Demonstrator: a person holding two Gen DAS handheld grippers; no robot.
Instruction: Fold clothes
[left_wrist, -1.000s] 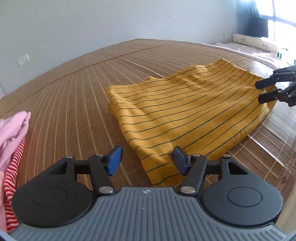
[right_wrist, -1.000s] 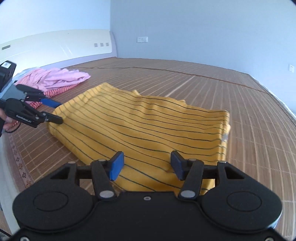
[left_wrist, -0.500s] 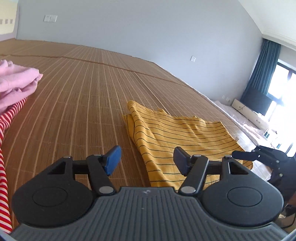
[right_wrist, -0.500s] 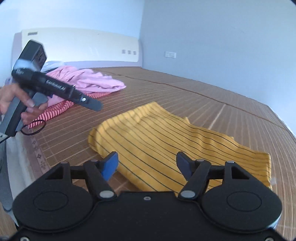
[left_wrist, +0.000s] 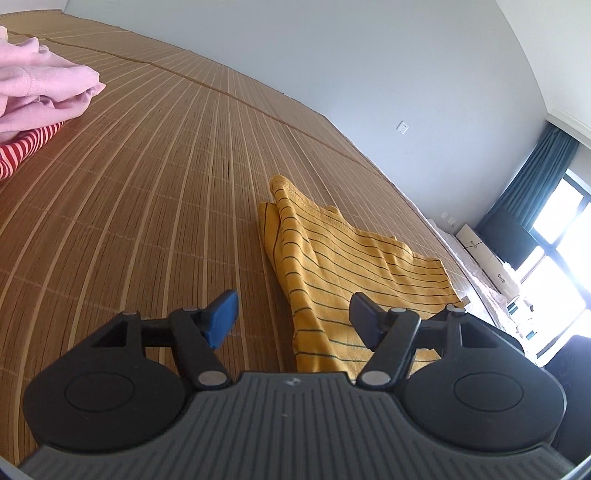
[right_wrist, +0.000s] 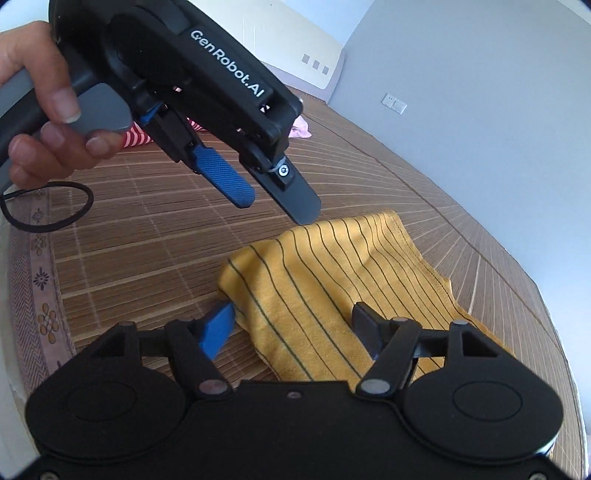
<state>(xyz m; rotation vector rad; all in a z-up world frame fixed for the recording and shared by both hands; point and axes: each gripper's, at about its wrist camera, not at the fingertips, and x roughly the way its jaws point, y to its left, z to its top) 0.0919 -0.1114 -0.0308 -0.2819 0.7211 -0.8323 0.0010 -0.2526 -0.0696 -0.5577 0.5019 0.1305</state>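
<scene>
Two spread-jawed, empty tools, left hand-held gripper (left_wrist: 293, 319) and right hand-held gripper (right_wrist: 293, 328), above folded yellow striped shirt (left_wrist: 351, 258)

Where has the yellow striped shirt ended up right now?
The yellow striped shirt lies folded on the bamboo mat, just ahead of both open tongs, well right of the pink clothes pile.

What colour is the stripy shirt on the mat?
The shirt is mustard yellow with thin dark stripes, clearest in the right wrist view.
</scene>
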